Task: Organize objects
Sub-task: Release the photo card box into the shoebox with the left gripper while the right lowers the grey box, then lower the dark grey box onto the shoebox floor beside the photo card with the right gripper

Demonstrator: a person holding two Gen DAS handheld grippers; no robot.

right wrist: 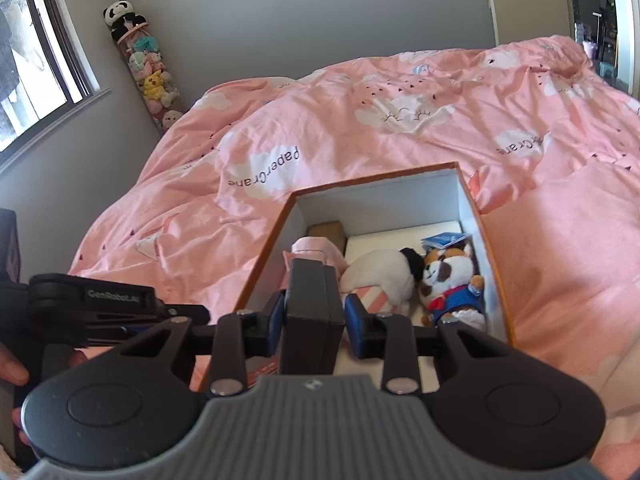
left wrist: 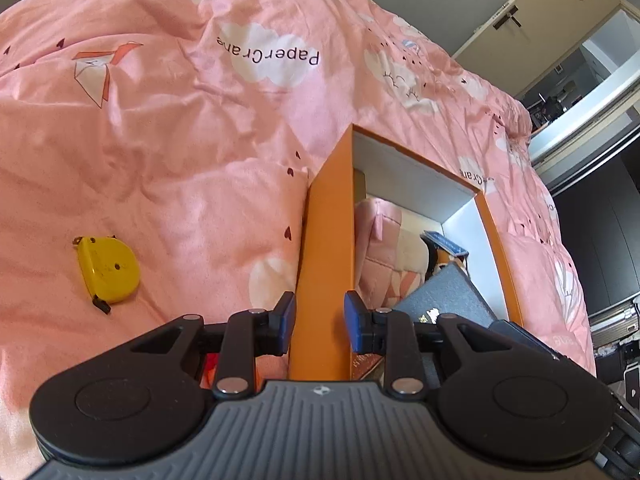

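An orange box [right wrist: 494, 264] with white inside lies open on the pink bed. In it are a plush dog [right wrist: 450, 280], a white plush [right wrist: 380, 276] and a pink cloth [right wrist: 316, 250]. My right gripper [right wrist: 314, 322] is shut on a dark grey case [right wrist: 312, 316], held over the box's near end. My left gripper [left wrist: 320, 322] straddles the box's orange left wall [left wrist: 326, 264]; its pads sit close to the wall on both sides. The grey case [left wrist: 444, 300] shows inside the box in the left wrist view. A yellow tape measure [left wrist: 107, 268] lies on the duvet left of the box.
The pink duvet [right wrist: 360, 120] covers the bed all around the box. A tube of plush toys [right wrist: 150, 68] stands in the far corner by a window [right wrist: 36, 60]. A door and wardrobe [left wrist: 560, 20] are beyond the bed's right side.
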